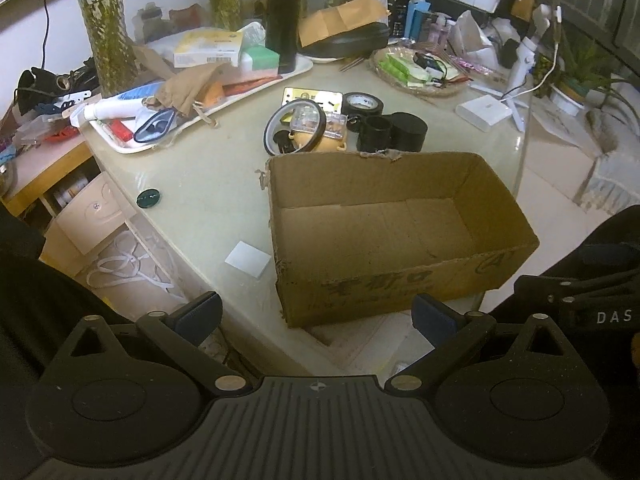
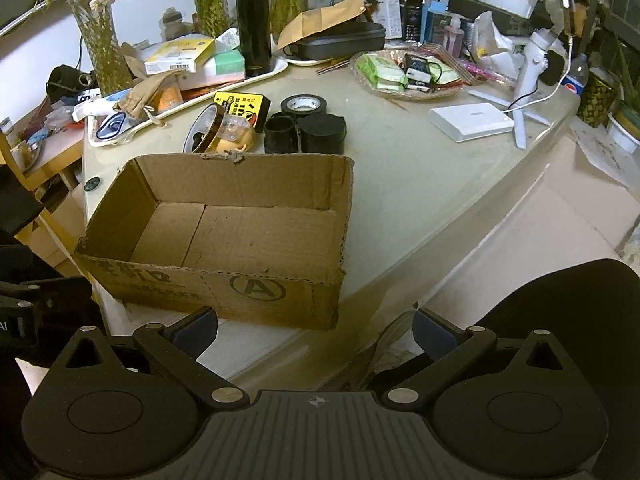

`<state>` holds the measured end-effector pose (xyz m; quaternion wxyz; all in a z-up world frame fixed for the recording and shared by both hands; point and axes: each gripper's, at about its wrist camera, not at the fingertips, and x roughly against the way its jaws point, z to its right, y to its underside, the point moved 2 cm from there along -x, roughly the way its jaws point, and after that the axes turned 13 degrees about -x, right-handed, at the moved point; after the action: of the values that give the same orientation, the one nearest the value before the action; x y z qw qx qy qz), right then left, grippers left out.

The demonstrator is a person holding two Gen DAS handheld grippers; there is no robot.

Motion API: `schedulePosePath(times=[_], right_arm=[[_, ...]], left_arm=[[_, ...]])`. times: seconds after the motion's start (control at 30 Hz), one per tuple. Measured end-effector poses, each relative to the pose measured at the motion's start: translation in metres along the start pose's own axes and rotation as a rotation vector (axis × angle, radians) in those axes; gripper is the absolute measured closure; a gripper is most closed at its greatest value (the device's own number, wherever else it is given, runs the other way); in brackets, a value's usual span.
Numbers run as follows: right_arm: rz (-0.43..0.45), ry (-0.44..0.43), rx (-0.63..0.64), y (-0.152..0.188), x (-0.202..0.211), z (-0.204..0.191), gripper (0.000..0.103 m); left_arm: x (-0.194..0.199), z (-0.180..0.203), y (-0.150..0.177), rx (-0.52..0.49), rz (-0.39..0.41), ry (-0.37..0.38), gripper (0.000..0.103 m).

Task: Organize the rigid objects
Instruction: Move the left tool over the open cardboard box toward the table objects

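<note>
An empty open cardboard box [image 1: 472, 184] stands at the table's near edge; it also shows in the right wrist view [image 2: 340, 208]. Behind it lie a roll of black tape [image 1: 362, 105] [image 2: 304, 105], two black cylinders [image 1: 408, 131] [image 2: 322, 133], a brown tape ring [image 1: 296, 126] [image 2: 208, 126], a clear plastic case [image 1: 320, 122] and a yellow card [image 2: 238, 105]. My left gripper [image 1: 316, 316] is open and empty, in front of the box. My right gripper [image 2: 316, 328] is open and empty, at the box's near right corner.
A white tray [image 1: 256, 88] of clutter and a black flask [image 1: 284, 20] stand at the back left. A wicker basket [image 1: 384, 76] and a white box [image 1: 484, 112] sit at the back right. A dark button [image 1: 149, 199] lies left of the box.
</note>
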<state>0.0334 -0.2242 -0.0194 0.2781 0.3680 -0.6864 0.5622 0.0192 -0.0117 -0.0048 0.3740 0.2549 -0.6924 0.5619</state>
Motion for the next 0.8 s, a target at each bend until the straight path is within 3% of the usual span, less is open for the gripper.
schedulePosePath(times=[0.53,0.8], right_arm=[[-0.028,-0.063,-0.003,-0.016,-0.001,0.002,0.0],[-0.014,-0.037,-0.006,-0.034,-0.006,0.008,0.0]], left_arm=[[-0.005,0.015,-0.016,-0.04,0.002,0.004,0.0],[-0.009,0.007,-0.031,-0.051,0.022,-0.02,0.0]])
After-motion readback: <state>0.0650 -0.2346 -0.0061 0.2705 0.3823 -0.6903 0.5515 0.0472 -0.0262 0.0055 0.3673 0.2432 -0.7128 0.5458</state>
